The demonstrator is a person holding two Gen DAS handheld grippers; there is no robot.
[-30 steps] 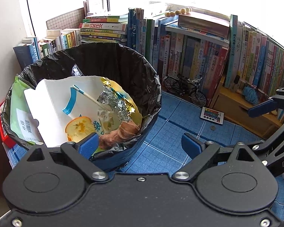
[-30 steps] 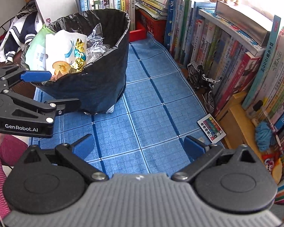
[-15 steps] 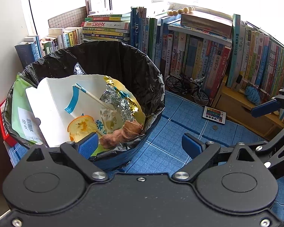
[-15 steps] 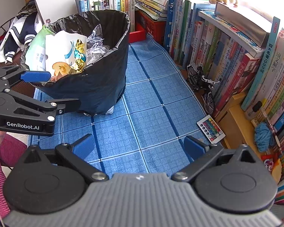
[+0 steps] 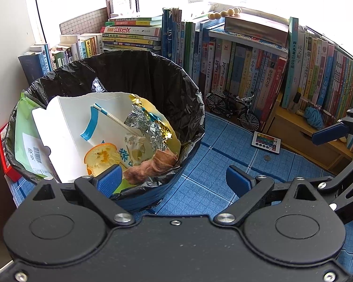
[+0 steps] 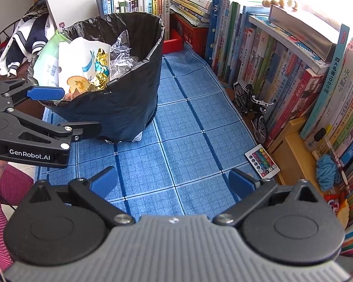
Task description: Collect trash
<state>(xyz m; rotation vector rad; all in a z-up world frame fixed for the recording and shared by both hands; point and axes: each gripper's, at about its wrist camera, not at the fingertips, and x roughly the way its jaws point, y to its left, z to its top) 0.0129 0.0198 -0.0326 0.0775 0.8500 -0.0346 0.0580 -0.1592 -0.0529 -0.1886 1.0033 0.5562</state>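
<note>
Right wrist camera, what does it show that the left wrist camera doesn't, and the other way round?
Only the right wrist view shows the striped jacket, the red crate behind the bin, and the bin's whole outer side.

Only the left wrist view shows the coin near the remote and the brown scrap at the bin's near rim.

Both show the black-lined trash bin, the remote, the model bicycle, the books, and both grippers open: left gripper, right gripper.

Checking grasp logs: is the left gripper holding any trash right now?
No, the left gripper is open with nothing between its blue pads, hovering over the rim of the trash bin.
</note>
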